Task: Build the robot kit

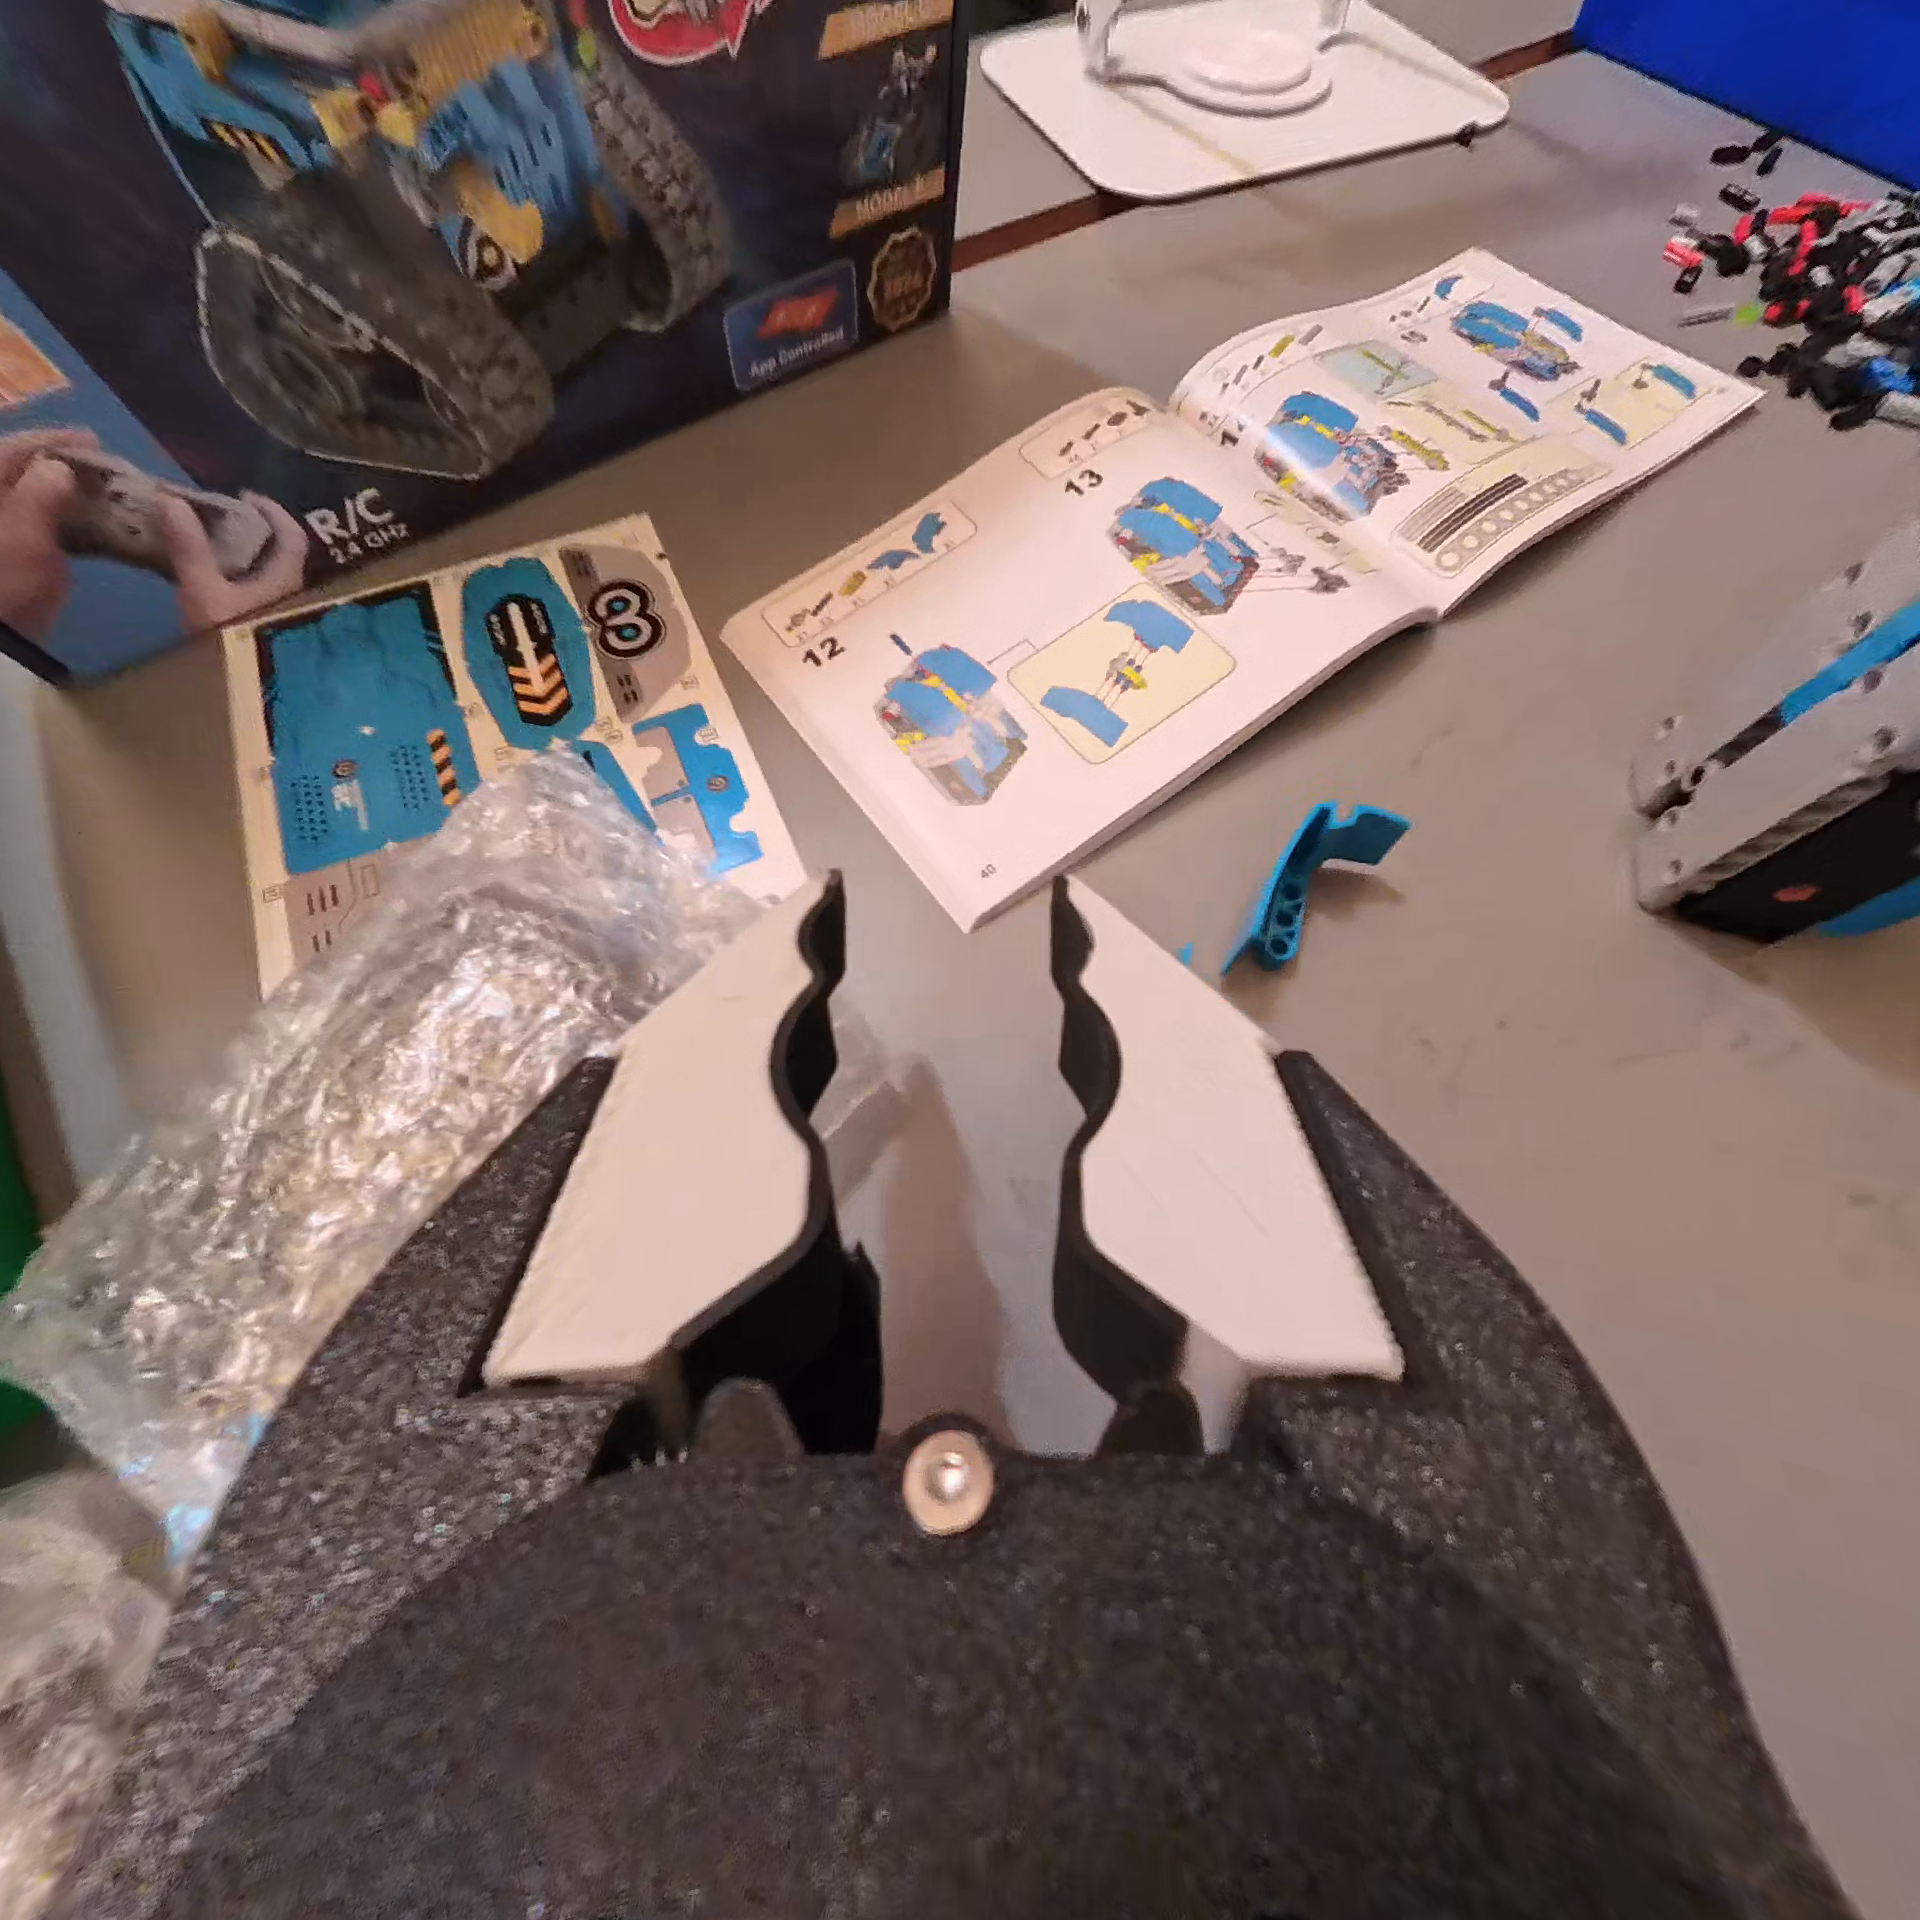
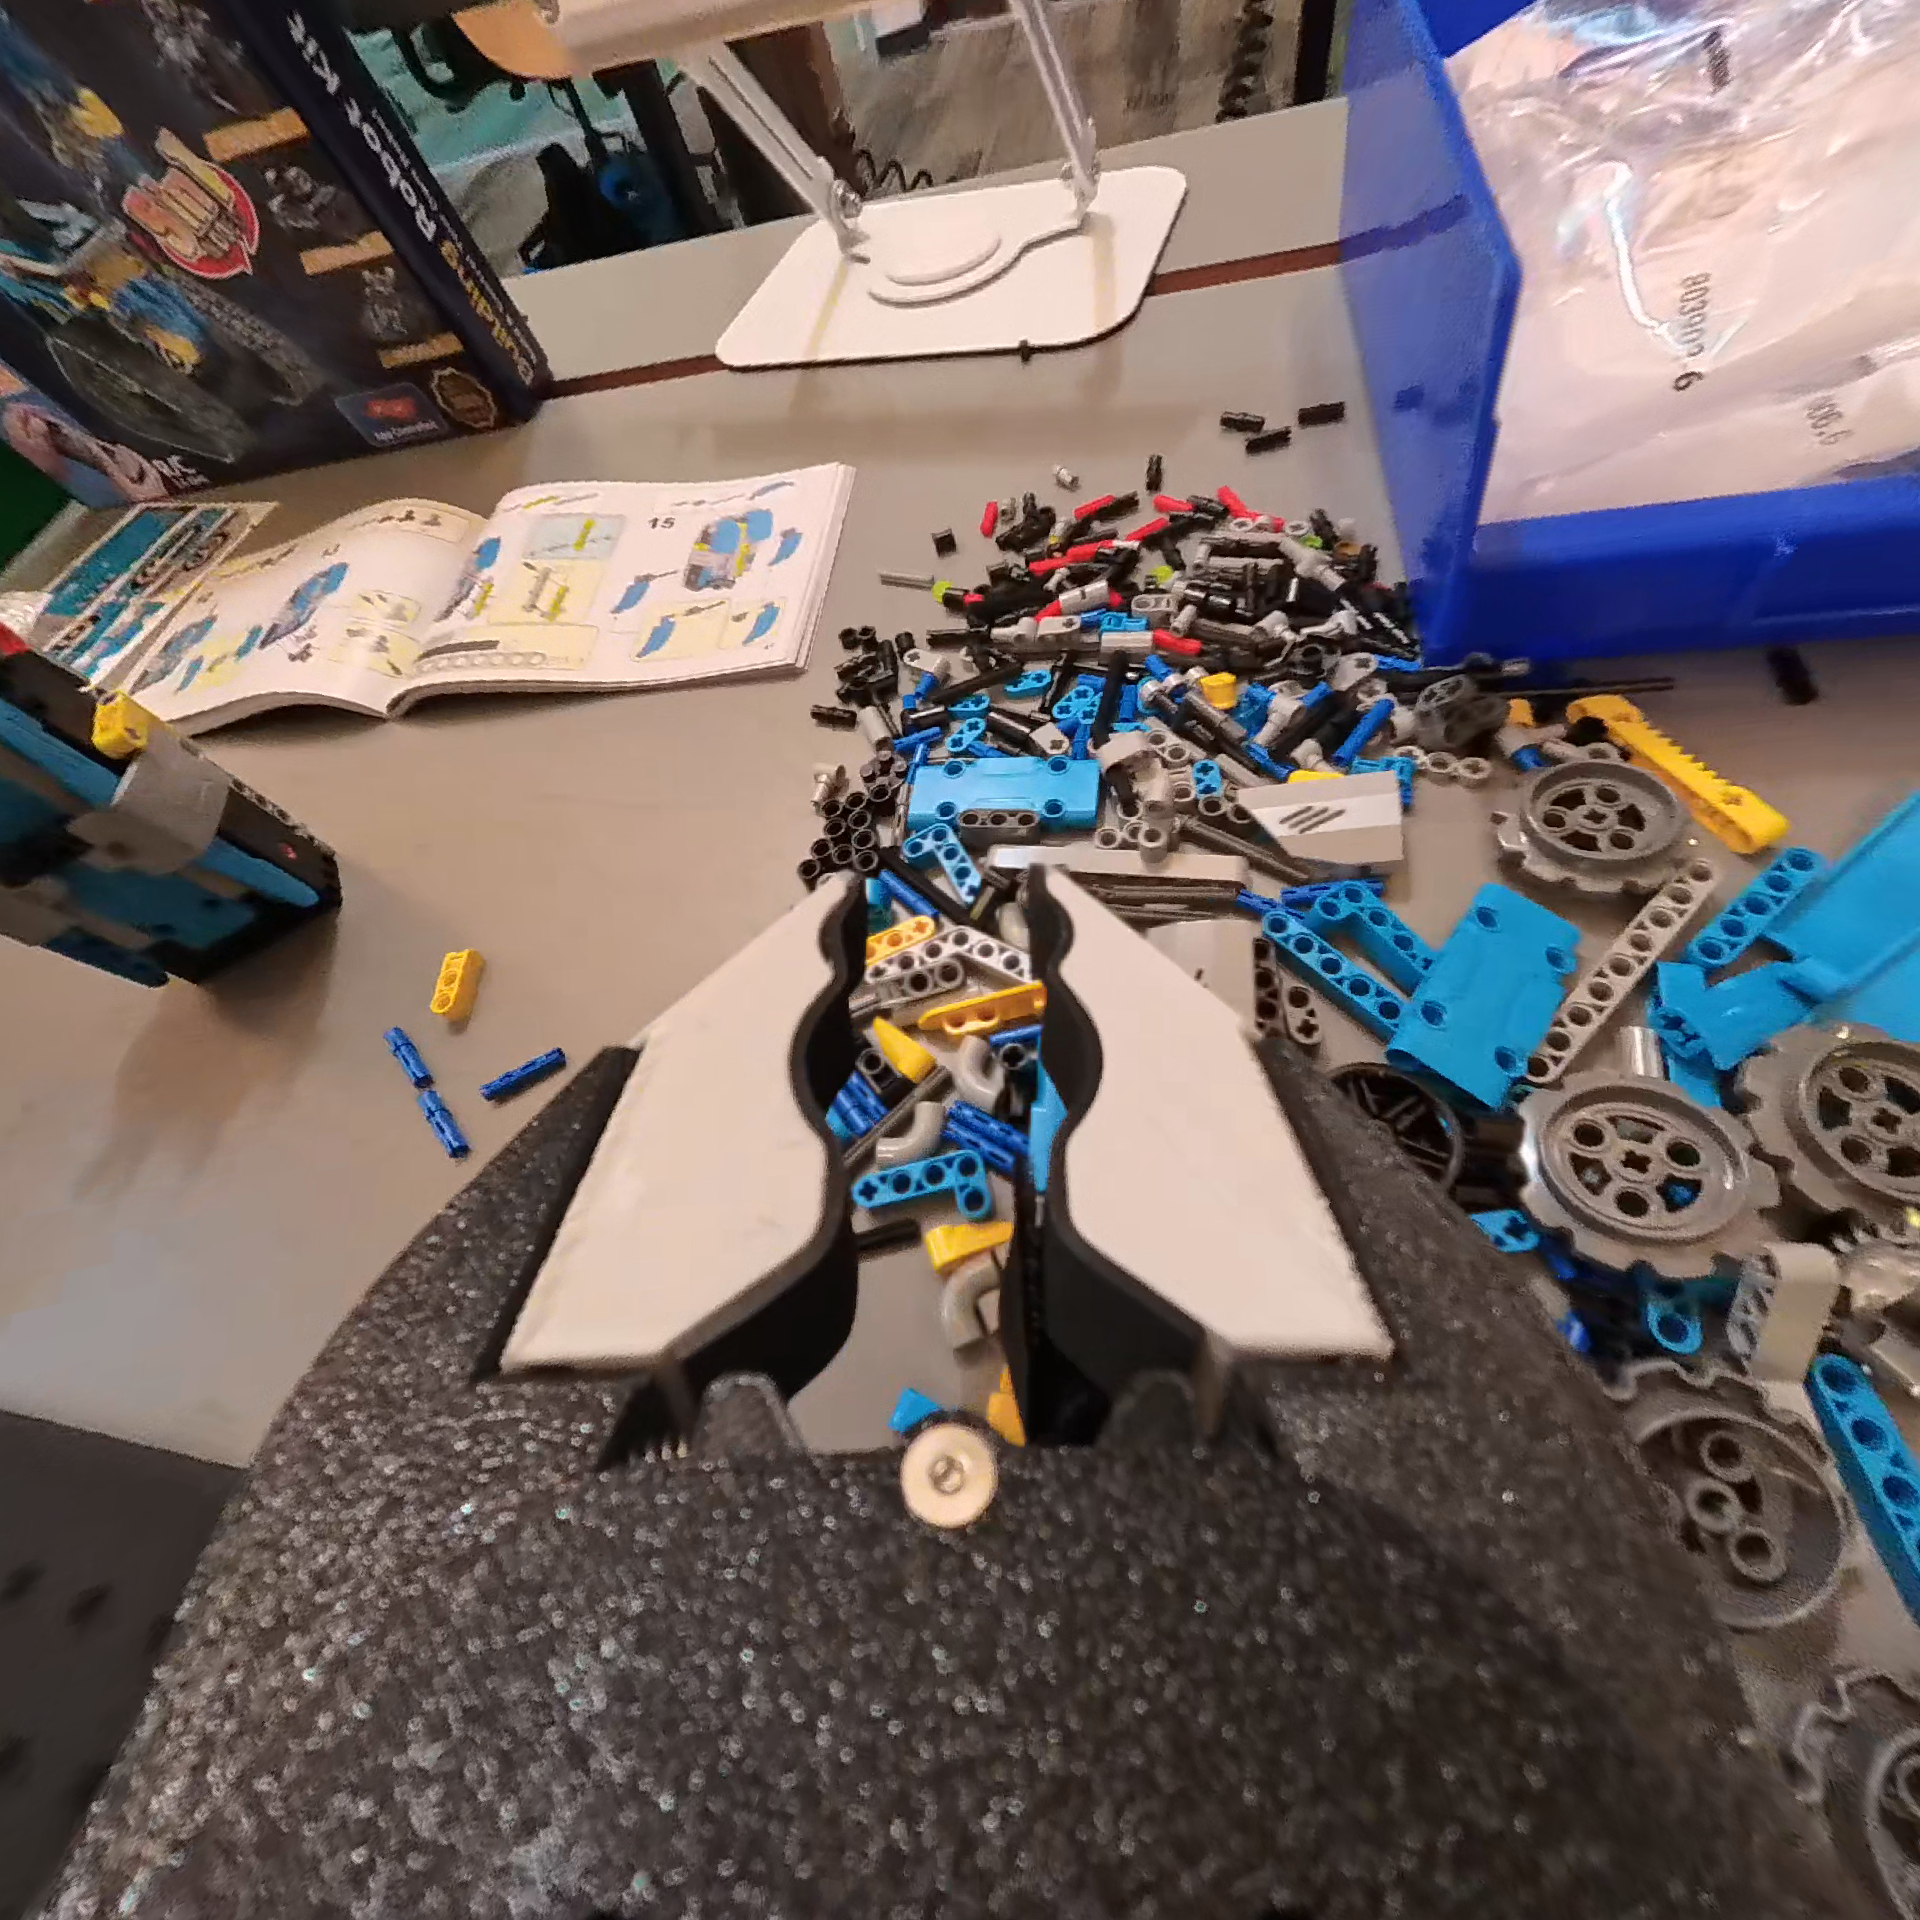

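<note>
Two grippers are in view, both with jaws apart and nothing between them. The left gripper (image 1: pixel 945 894) hangs above the grey table (image 1: pixel 1455 1195), just short of the near edge of the open instruction booklet (image 1: pixel 1195 582). A crumpled clear plastic bag (image 1: pixel 343 1091) lies to the left of the booklet, partly over a sticker sheet (image 1: pixel 468 727). A curved blue panel piece (image 1: pixel 1309 873) rests just right of the booklet's near corner; beyond it stands what appears to be a partly built model (image 1: pixel 1787 790), blurred at the frame edge. The right gripper (image 2: pixel 945 894) hovers over the pile of loose building parts (image 2: pixel 1195 727), right of the booklet. No part is gripped.
</note>
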A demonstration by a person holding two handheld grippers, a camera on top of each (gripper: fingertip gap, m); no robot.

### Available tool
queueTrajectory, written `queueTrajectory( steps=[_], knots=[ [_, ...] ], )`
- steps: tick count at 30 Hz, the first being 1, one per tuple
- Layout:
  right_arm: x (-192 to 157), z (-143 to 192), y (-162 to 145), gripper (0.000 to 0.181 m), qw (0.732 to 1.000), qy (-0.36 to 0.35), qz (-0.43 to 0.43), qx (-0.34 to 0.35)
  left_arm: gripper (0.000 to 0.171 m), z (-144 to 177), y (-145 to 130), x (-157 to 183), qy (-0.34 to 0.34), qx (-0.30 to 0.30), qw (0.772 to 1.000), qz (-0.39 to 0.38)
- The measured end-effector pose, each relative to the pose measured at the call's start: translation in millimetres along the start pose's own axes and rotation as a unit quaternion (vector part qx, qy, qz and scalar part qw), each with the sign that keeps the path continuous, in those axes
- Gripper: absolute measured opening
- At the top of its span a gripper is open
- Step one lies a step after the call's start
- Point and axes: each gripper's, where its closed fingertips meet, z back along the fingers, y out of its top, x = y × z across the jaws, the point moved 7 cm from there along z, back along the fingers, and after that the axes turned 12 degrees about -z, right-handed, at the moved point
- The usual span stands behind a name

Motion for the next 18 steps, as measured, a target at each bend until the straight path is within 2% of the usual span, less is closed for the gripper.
queueTrajectory(
  steps=[4,7,9,12,16,17,18],
  knots=[
    [-3,-1,-1,0.031,1.000,-0.005,0.018,0.007,0.039,2,26,-7,-0.042,-0.060,0.996,0.044],
    [-1,-1,-2,0.031,1.000,-0.016,0.020,0.007,0.039,-18,35,-9,-0.078,-0.121,0.987,0.071],
    [2,-2,-3,0.031,1.000,-0.022,0.016,0.004,0.039,-36,38,-11,-0.067,-0.138,0.986,0.064],
    [5,-2,-2,0.031,1.000,-0.026,0.007,0.008,0.039,-58,43,-17,-0.030,-0.112,0.992,0.047],
    [13,5,3,0.031,0.998,-0.045,-0.010,0.034,0.037,-72,45,-12,-0.025,-0.085,0.996,0.024],
    [16,9,6,0.031,0.998,-0.047,-0.017,0.046,0.035,-71,46,-13,-0.019,-0.076,0.997,0.018],
    [19,12,9,0.030,0.997,-0.050,-0.024,0.060,0.026,-70,48,-13,-0.019,-0.061,0.998,0.012]
  ],
)
